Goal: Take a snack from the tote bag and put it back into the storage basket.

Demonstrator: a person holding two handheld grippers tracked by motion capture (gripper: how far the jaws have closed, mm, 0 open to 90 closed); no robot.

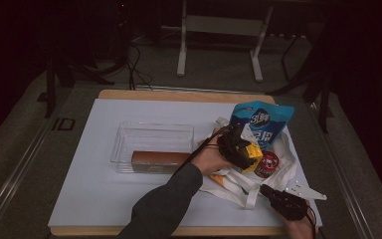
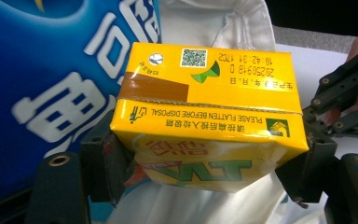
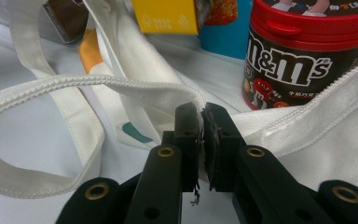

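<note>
Left claw [image 2: 205,182] on crosswise carton [image 2: 209,116]

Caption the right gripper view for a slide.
Right gripper pinches white fabric tote bag rim beside red-lidded M&M's jar.

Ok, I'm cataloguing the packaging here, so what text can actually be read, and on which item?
"PLEASE FLATTEN BEFORE DISPOSAL": yellow drink carton, upside down in the left gripper view.
"20250918 D", "17C2 16:42:31": same carton, date stamp, partly uncertain.
"VLT": same carton, large green letters.
"m&m's": red-lidded candy jar.
Blue bag: large white Chinese characters, partly cut off.
Carton's small Chinese print: too small.
</note>
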